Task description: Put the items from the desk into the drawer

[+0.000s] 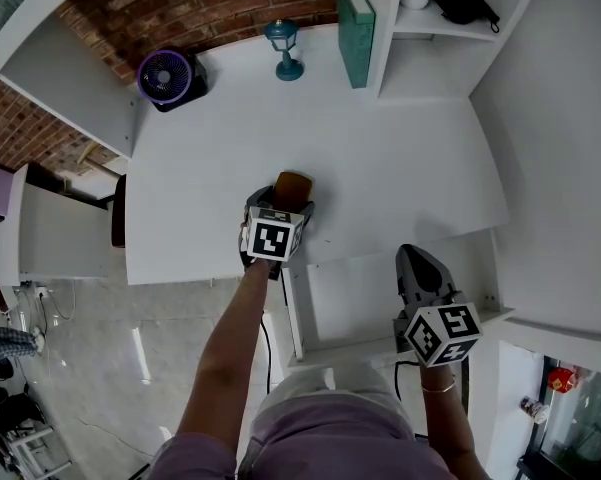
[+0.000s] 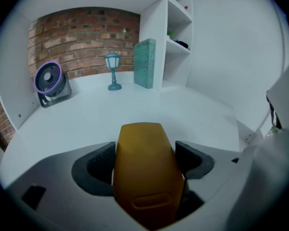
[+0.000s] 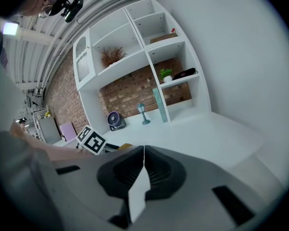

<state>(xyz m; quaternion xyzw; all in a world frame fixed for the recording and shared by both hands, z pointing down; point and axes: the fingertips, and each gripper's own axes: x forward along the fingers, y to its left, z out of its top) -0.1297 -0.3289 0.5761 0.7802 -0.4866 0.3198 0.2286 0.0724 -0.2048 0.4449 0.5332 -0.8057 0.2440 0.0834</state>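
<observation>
Left claw [image 2: 146, 159] clamps a smooth, rounded ochre case [image 2: 144, 189] (matte finish); right claw [image 3: 143, 170] pressed together, empty.

Left gripper [image 1: 283, 206] clamps amber object [image 2: 145, 172]; right gripper [image 3: 143, 167] closed, empty.

Fan [image 1: 166, 75] left of lamp [image 1: 283, 48] (on desk [image 1: 400, 168])

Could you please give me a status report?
Left tongs shut on smooth mustard-brown object. Right tongs shut, empty, over open white drawer. Nothing in the way.
</observation>
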